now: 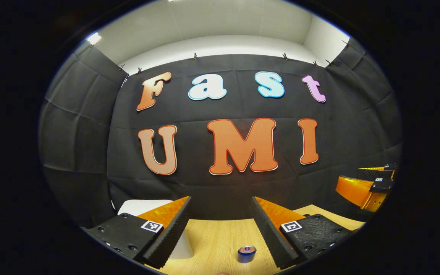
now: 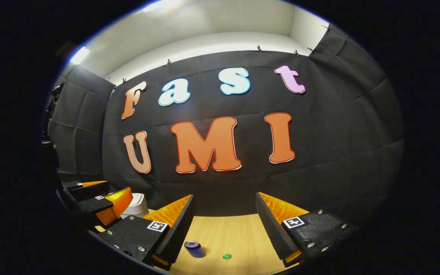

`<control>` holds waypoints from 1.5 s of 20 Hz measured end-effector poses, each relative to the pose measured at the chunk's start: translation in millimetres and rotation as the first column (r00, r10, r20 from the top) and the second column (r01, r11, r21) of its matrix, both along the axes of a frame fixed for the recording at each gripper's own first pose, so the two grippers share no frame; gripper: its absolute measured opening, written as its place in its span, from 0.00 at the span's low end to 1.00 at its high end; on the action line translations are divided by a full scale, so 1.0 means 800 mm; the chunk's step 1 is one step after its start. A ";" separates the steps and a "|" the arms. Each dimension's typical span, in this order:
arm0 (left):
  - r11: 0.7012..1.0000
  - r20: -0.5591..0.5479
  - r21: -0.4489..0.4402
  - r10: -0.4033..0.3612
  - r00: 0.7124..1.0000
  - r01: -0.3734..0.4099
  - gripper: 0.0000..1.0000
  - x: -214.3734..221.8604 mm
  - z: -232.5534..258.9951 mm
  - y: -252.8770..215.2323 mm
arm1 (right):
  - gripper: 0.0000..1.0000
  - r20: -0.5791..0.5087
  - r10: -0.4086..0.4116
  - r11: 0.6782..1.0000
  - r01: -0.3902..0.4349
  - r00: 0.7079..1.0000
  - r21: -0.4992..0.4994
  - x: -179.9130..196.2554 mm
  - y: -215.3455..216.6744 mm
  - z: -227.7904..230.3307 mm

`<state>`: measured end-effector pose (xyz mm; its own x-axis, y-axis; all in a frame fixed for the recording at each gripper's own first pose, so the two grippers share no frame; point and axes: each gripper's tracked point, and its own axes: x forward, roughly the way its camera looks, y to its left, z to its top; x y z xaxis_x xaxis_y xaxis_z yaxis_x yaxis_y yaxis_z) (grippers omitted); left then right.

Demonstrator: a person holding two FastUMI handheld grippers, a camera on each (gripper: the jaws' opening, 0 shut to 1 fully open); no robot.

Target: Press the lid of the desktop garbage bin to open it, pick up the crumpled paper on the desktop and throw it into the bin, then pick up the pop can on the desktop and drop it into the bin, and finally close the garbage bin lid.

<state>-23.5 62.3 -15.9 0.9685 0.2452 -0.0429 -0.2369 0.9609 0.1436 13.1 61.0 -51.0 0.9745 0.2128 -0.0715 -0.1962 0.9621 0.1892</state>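
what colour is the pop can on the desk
Blue, with a silver top; the pop can shows best in the right gripper view.

Your left gripper [image 1: 220, 229] and right gripper [image 2: 224, 225] each carry ribbed wedge fingers on dark screwed mounting blocks bearing small square black-and-white marker tags.

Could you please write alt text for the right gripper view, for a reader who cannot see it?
The right tongs, open and holding nothing, hover above a light wooden table where a small blue pop can stands beside a tiny green crumpled paper. To the left, the left tongs sit in front of a white desktop bin.
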 end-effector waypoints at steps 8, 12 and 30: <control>1.000 -0.016 0.000 0.018 1.000 -0.018 0.96 -0.001 -0.006 0.003 | 0.93 -0.018 0.030 0.999 -0.031 0.999 -0.035 0.003 0.009 -0.010; 0.999 -0.011 0.012 0.035 0.999 -0.035 0.99 0.001 -0.005 0.010 | 0.93 -0.022 0.023 0.999 -0.024 0.999 -0.043 0.006 0.009 -0.012; 0.978 -0.023 -0.052 0.199 0.980 -0.200 0.41 0.001 0.006 0.109 | 0.93 -0.033 0.029 0.997 -0.032 0.999 -0.077 0.012 0.030 -0.020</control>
